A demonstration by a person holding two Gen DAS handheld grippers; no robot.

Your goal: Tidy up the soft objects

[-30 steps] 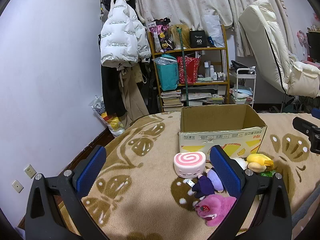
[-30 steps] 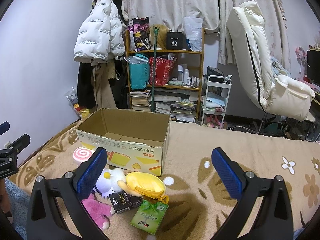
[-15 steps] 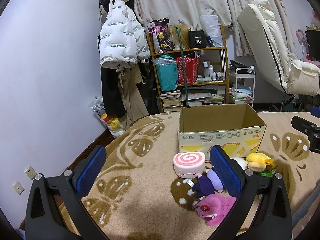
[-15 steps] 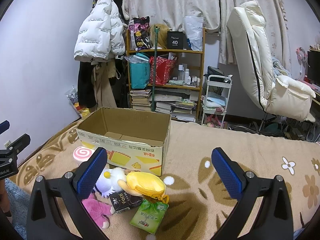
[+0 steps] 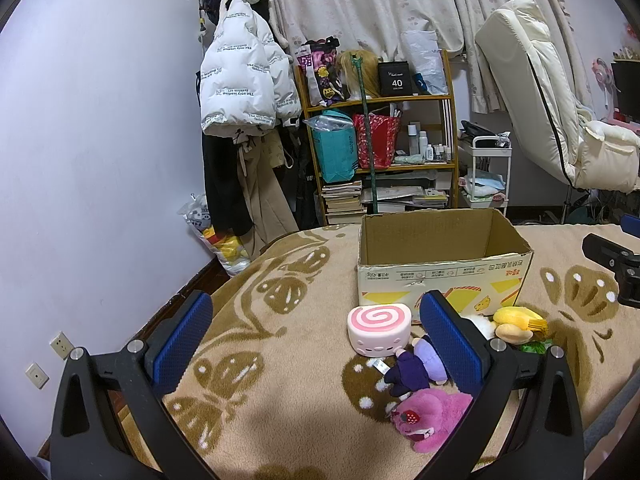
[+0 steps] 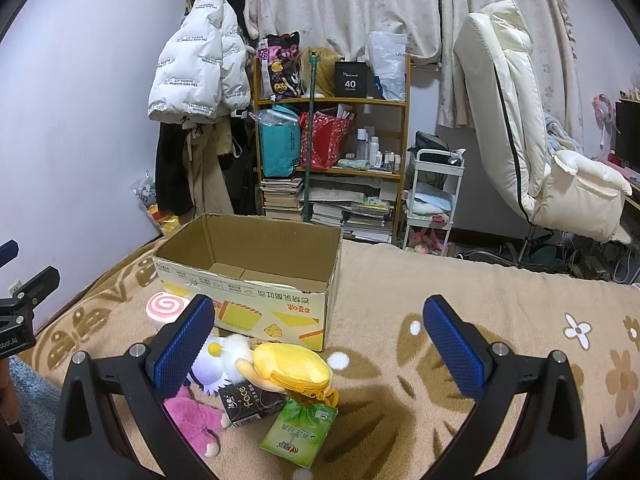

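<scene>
Both grippers are hovering with jaws spread wide, gripping nothing. The left gripper is facing the swirl cushion just ahead-right; the right gripper is looking over the yellow plush (ahead-left), beyond it the empty cardboard box.

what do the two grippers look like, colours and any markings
Both the left gripper and the right gripper share one build: matte black angular arms with triangular cut-outs, silver round bolts at the joints, and blue fine-textured pads. White lettering shows on the left gripper's body in the right wrist view, cut off at the frame edge.
</scene>
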